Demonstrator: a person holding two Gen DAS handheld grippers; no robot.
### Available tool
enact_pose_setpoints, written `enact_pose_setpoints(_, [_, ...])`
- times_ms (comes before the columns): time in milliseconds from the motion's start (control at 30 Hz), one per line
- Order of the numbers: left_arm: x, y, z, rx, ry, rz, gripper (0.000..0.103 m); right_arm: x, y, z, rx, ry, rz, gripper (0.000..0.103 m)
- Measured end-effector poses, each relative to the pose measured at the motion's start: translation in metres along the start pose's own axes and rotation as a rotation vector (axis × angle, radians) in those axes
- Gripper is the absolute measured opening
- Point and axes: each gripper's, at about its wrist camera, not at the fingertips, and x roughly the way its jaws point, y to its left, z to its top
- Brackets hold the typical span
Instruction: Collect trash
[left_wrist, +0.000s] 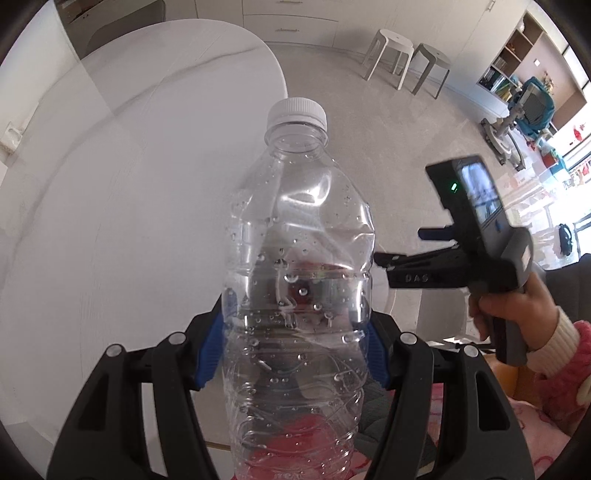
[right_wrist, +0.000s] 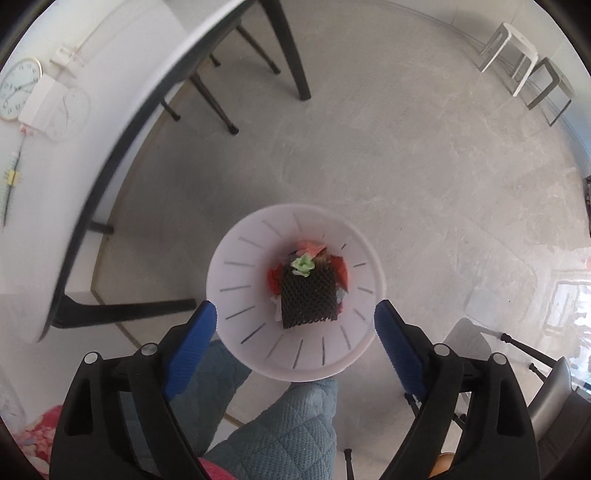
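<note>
My left gripper (left_wrist: 295, 350) is shut on a clear, dented plastic bottle (left_wrist: 299, 258) with a white cap, held upright above the white table (left_wrist: 110, 184). My right gripper (right_wrist: 295, 332) is open and empty, pointing down over a white slotted bin (right_wrist: 240, 269) on the floor. In the bin lie a black foam net (right_wrist: 308, 295), a green crumpled scrap (right_wrist: 303, 265) and red and orange scraps (right_wrist: 273, 278). The right gripper also shows in the left wrist view (left_wrist: 406, 254), to the right of the bottle, held by a hand.
The round white table (right_wrist: 74, 166) with black legs stands left of the bin; a clock (right_wrist: 18, 88) and a white box (right_wrist: 44, 103) lie on it. Two stools (right_wrist: 528, 66) stand far right. A chair (right_wrist: 554, 387) is at lower right. My legs are below the bin.
</note>
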Motion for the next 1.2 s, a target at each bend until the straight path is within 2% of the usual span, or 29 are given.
enact_pose_setpoints(100, [0.025, -0.024, 0.005, 0.038, 0.077, 0.000, 0.061, -0.025, -0.021, 0.000, 0.017, -0.048, -0.010, 0.089])
enact_pose_setpoints(200, [0.070, -0.052, 0.008, 0.083, 0.213, -0.018, 0.061, -0.042, -0.042, -0.004, 0.032, -0.068, -0.024, 0.090])
enact_pose_setpoints(267, [0.109, -0.067, 0.010, 0.098, 0.303, -0.055, 0.061, -0.048, -0.056, -0.008, 0.041, -0.070, -0.030, 0.090])
enact_pose_setpoints(333, [0.150, -0.077, 0.012, 0.105, 0.382, -0.062, 0.061, -0.052, -0.068, -0.013, 0.052, -0.060, -0.039, 0.090])
enact_pose_setpoints(500, [0.233, -0.091, 0.015, 0.138, 0.516, -0.025, 0.062, -0.050, -0.087, -0.024, 0.043, -0.029, -0.056, 0.090])
enact_pose_setpoints(533, [0.243, -0.093, 0.016, 0.141, 0.536, -0.016, 0.063, -0.048, -0.090, -0.026, 0.044, -0.022, -0.055, 0.090])
enact_pose_setpoints(600, [0.255, -0.093, 0.011, 0.138, 0.575, -0.002, 0.076, -0.045, -0.094, -0.028, 0.050, -0.013, -0.047, 0.090])
enact_pose_setpoints(733, [0.250, -0.092, 0.009, 0.117, 0.568, 0.007, 0.086, -0.042, -0.097, -0.032, 0.048, -0.004, -0.032, 0.090])
enact_pose_setpoints(867, [0.232, -0.086, 0.012, 0.090, 0.527, 0.036, 0.087, -0.044, -0.094, -0.029, 0.047, -0.016, -0.015, 0.090])
enact_pose_setpoints(933, [0.214, -0.086, 0.015, 0.081, 0.471, 0.059, 0.087, -0.045, -0.093, -0.028, 0.042, -0.025, -0.010, 0.090])
enact_pose_setpoints(1200, [0.110, -0.077, 0.032, -0.023, 0.144, 0.133, 0.091, -0.036, -0.073, -0.023, 0.002, -0.036, -0.012, 0.094])
